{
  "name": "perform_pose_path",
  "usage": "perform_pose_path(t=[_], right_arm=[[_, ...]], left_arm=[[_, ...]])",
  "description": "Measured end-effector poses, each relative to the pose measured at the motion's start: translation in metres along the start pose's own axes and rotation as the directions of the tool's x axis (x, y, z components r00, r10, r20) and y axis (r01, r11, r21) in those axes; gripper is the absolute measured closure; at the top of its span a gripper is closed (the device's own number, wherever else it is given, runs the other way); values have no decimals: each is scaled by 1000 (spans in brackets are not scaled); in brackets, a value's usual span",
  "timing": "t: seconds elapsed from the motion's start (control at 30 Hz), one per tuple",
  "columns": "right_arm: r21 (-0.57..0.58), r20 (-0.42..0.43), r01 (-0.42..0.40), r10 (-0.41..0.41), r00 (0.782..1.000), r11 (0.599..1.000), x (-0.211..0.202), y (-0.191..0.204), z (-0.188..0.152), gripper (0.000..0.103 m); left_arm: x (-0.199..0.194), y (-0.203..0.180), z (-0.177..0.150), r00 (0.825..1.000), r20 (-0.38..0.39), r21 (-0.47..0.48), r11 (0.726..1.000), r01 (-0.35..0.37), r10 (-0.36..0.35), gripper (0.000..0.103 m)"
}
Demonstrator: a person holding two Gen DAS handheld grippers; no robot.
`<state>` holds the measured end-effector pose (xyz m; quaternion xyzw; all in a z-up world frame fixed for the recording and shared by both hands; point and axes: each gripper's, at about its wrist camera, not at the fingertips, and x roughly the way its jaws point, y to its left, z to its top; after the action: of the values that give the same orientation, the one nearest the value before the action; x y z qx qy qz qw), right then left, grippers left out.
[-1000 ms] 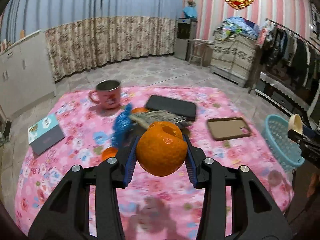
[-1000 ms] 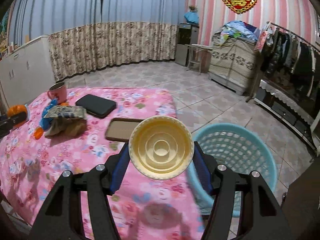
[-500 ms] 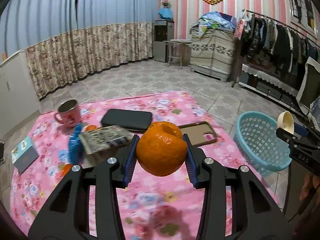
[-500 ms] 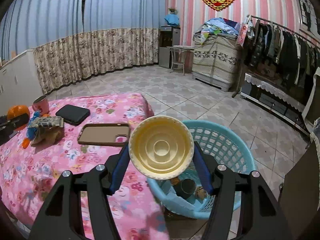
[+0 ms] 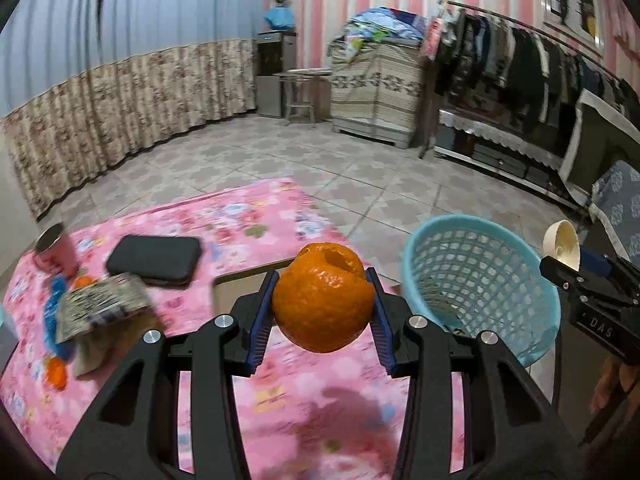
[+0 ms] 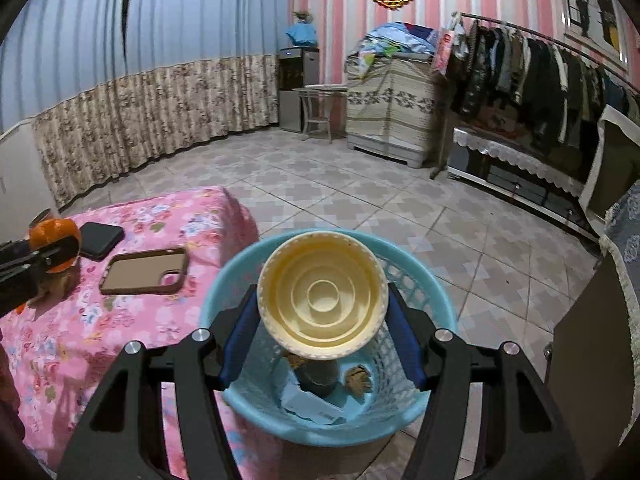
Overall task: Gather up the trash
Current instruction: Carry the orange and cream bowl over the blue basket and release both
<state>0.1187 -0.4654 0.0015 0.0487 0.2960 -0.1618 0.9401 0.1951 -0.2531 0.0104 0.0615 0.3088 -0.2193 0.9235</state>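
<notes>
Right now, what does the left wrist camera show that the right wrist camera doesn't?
Only the left view shows the pink mug and the snack wrapper on the table. Only the right view shows the trash lying inside the blue basket. Both show the orange peel, the cream cup, the basket and the black pouch.

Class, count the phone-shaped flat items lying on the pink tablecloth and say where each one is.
2: a brown phone case near the table edge by the basket, and a black case further back. Others may be hidden.
</notes>
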Motion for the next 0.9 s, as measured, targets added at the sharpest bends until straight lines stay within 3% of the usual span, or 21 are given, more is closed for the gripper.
perform_pose_path(t=[0.37,0.67,0.77,0.83,0.9], right_arm=[[40,-35,43,-42,999,998,15,-34,-7,42],[68,-41,57,-54,998,996,22,-50,0,42],[66,-41,60,-57,998,996,24,-51,2,42],[65,-42,59,-56,998,996,25,-51,2,42],[61,-44,57,-54,998,997,25,-51,3,42]], left_arm=[[43,-72,8,993,-28,108,987,117,-115,61],[68,-98,27,979,-57,101,974,200,-195,60],[70,-99,32,977,-54,90,974,210,-206,47],[70,-98,35,978,-48,84,975,206,-203,31],[68,-97,38,981,-41,92,977,192,-189,26]])
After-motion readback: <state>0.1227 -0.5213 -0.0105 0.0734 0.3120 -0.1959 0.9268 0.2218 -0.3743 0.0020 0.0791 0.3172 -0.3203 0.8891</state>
